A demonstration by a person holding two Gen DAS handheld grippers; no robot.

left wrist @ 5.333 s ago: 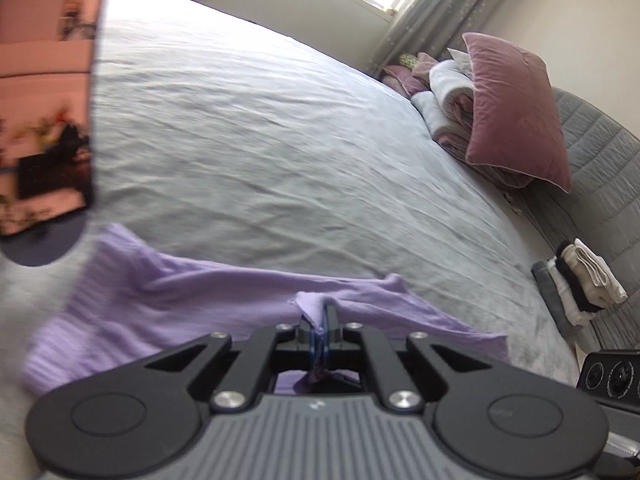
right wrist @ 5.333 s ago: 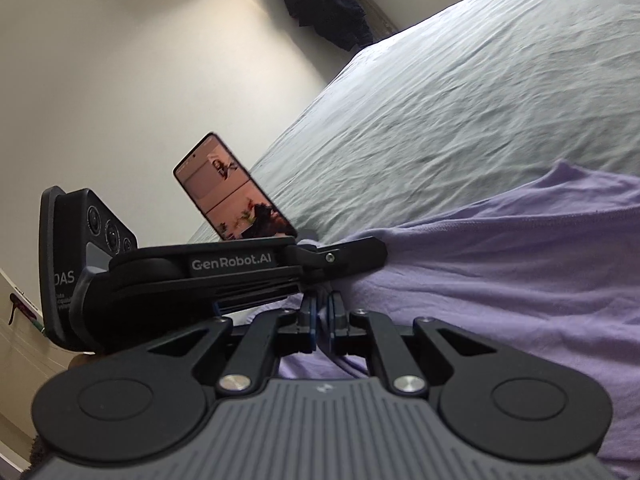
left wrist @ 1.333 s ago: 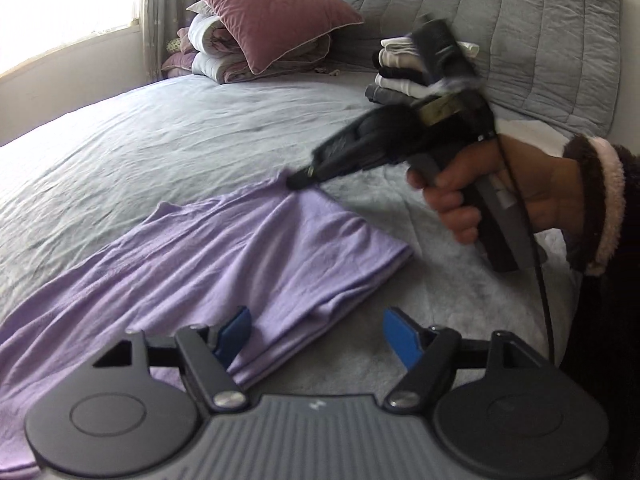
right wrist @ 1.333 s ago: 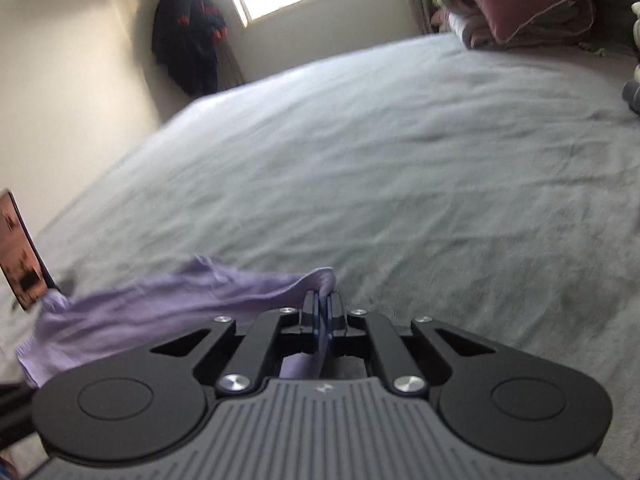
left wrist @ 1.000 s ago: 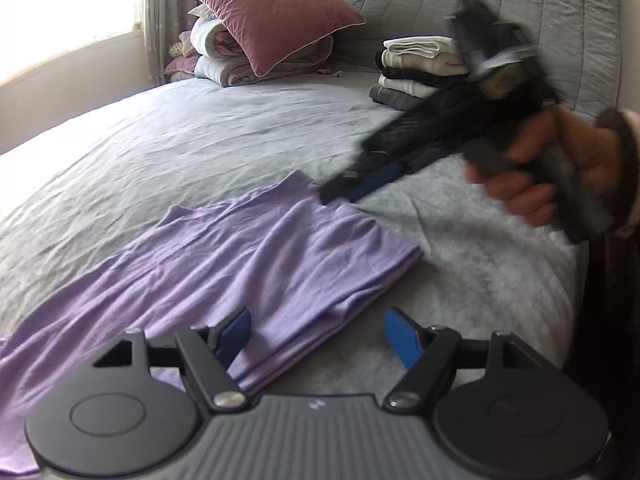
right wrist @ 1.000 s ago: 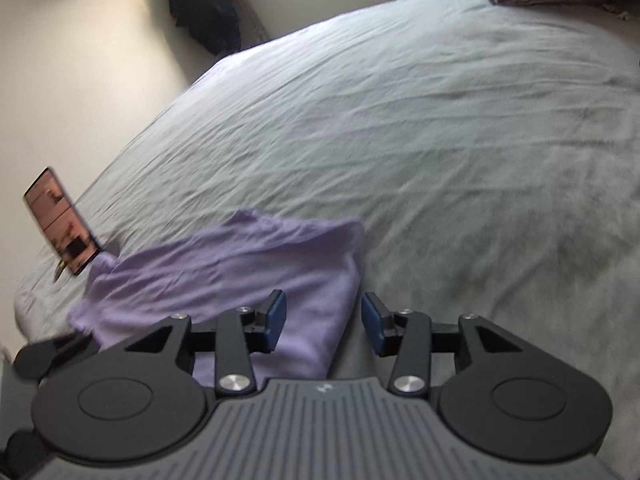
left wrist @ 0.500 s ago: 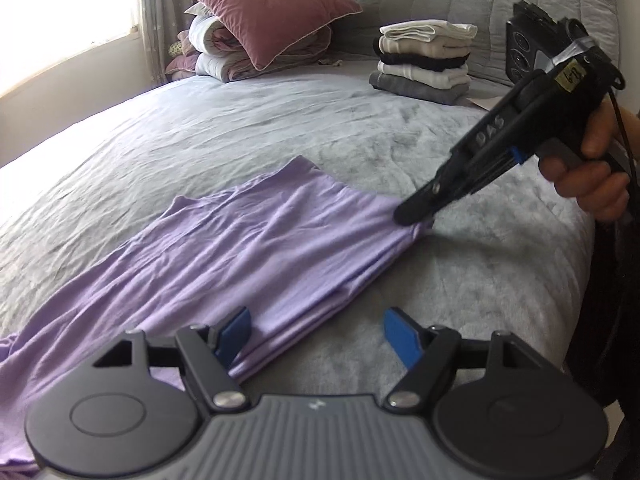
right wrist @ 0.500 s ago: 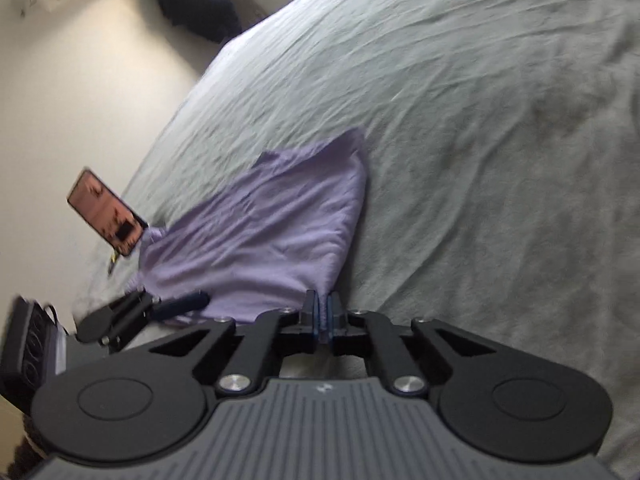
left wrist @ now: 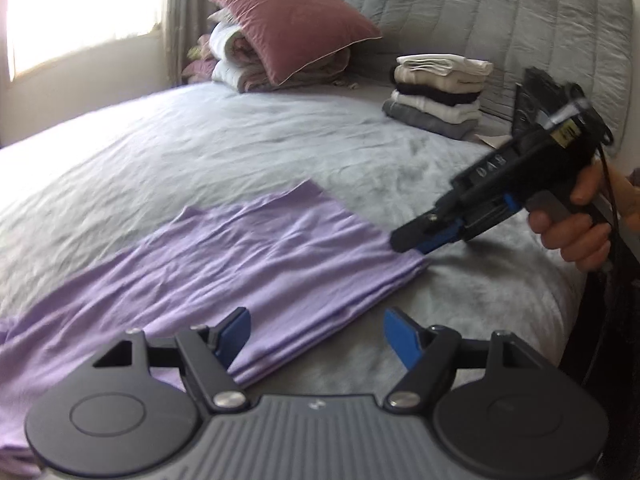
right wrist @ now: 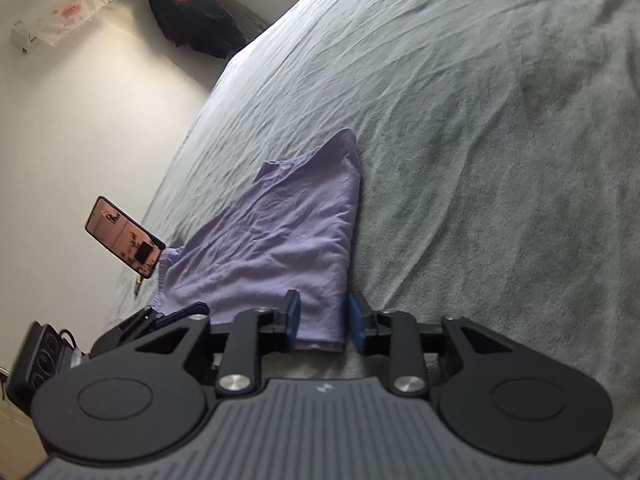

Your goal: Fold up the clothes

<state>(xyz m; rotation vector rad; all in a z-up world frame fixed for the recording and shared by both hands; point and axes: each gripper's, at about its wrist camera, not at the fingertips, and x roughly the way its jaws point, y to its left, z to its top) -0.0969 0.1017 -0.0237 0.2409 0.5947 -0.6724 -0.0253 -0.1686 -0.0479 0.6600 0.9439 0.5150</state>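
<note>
Left wrist view: purple garment (left wrist: 224, 264) lies flat on the grey bed (left wrist: 248, 140), folded into a long band that runs from the near left edge toward the near right corner. Left gripper (left wrist: 314, 338) hovers low over the garment's near long edge, fingers spread wide, nothing between the blue pads (left wrist: 232, 332); left pad over cloth, right pad over bare bed.

Right gripper (left wrist: 420, 240) comes in from the right, held in a hand (left wrist: 576, 228), tips at the garment's right-hand corner. From this side the gap between its fingers is hard to read.

Right wrist view: right gripper (right wrist: 322, 322) has its fingers partly apart and opening, straddling the garment's (right wrist: 276, 240) near corner. Cloth sits between the pads (right wrist: 294, 312); pads stand just off it on either side, not pressing. Garment narrows away toward the middle of the bed (right wrist: 480, 160).

Far end of bed, against the padded headboard (left wrist: 500, 12): stack of folded clothes (left wrist: 440, 94), a mauve pillow (left wrist: 288, 20) on rolled bedding. Phone (right wrist: 124, 236) stands propped at the bed's left edge, screen lit. Dark jacket (right wrist: 192, 12) hangs on the far wall.
</note>
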